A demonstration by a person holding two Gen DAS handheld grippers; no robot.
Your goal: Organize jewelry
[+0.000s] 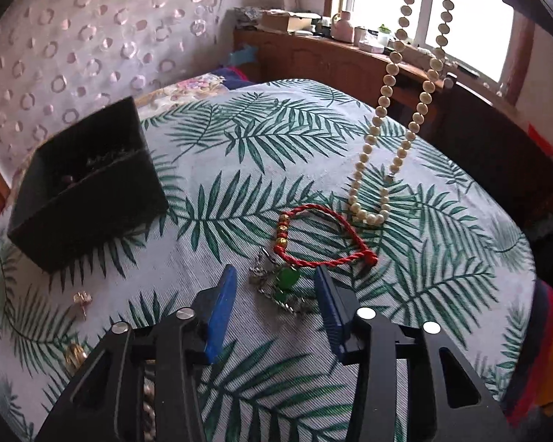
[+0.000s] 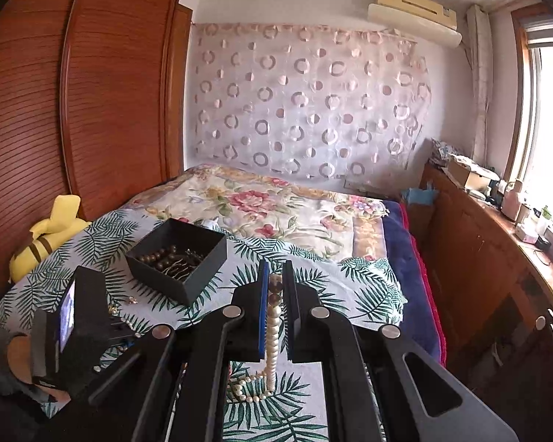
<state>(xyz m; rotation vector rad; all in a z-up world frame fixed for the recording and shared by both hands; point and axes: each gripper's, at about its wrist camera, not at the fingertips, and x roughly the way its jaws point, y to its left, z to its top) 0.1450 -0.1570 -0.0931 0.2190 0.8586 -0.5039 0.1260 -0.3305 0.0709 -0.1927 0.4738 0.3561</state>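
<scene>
My right gripper (image 2: 275, 276) is shut on a pearl necklace (image 2: 272, 335) and holds it up; in the left wrist view the necklace (image 1: 381, 110) hangs from above, its lower loop touching the leaf-print cloth. My left gripper (image 1: 274, 283) is open, low over a silver chain with a green stone (image 1: 285, 281). A red cord bracelet with gold beads (image 1: 320, 235) lies just beyond it. The black jewelry box (image 1: 88, 188) stands to the left and holds dark beads; it also shows in the right wrist view (image 2: 177, 258).
A small earring (image 1: 82, 300) and a gold ring (image 1: 74, 355) lie on the cloth at the lower left. The left gripper's body (image 2: 73, 328) sits left of the right gripper. A wooden cabinet (image 1: 331, 59) runs under the window.
</scene>
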